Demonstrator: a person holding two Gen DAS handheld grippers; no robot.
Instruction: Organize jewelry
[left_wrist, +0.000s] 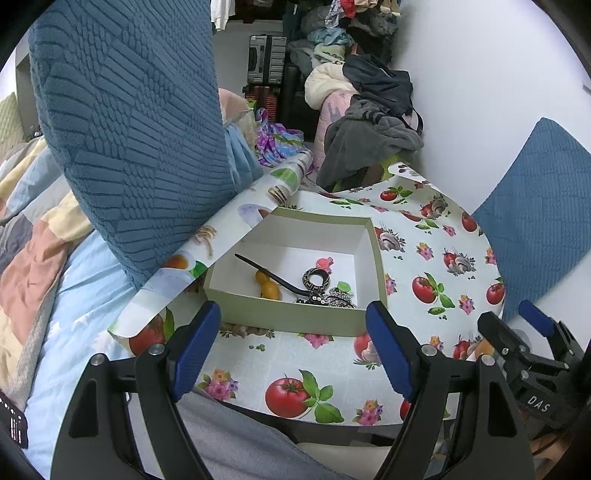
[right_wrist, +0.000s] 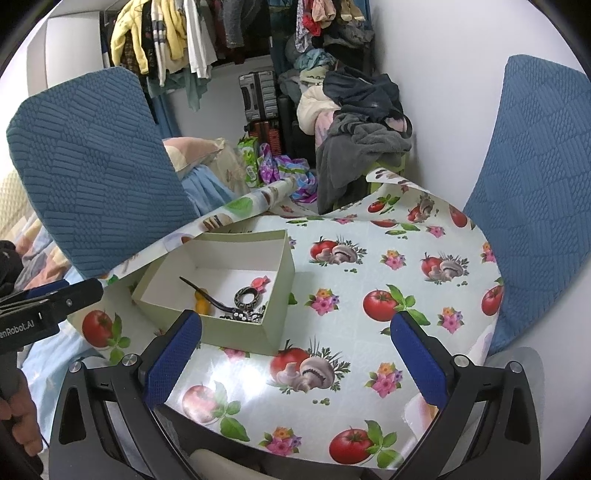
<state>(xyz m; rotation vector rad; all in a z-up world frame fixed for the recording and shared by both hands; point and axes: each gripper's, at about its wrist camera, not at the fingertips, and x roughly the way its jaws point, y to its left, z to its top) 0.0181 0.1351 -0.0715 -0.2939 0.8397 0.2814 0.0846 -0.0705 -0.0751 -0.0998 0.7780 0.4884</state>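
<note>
A pale green open box (left_wrist: 295, 320) (right_wrist: 242, 334) sits on the round table. Inside lie a dark hair stick (left_wrist: 271, 276) (right_wrist: 207, 295), orange beads (left_wrist: 269, 287) (right_wrist: 202, 304), a black patterned ring (left_wrist: 316, 281) (right_wrist: 248, 297), a pink flower piece (left_wrist: 325, 263) (right_wrist: 260, 283), a small green piece (left_wrist: 343, 286) and a sparkly beaded heap (left_wrist: 338, 299) (right_wrist: 247, 315). My left gripper (left_wrist: 293, 350) is open and empty just in front of the box. My right gripper (right_wrist: 295, 360) is open and empty over the table, to the right of the box; it also shows in the left wrist view (left_wrist: 517, 325).
The table wears a tomato-and-mushroom oilcloth (right_wrist: 388, 280) whose far left edge curls up. Blue-covered chair backs stand at left (left_wrist: 129, 129) and right (right_wrist: 535, 184). A bed with a patchwork quilt (left_wrist: 33, 240) lies left. Clothes (right_wrist: 354, 122) and suitcases (left_wrist: 266, 59) pile behind.
</note>
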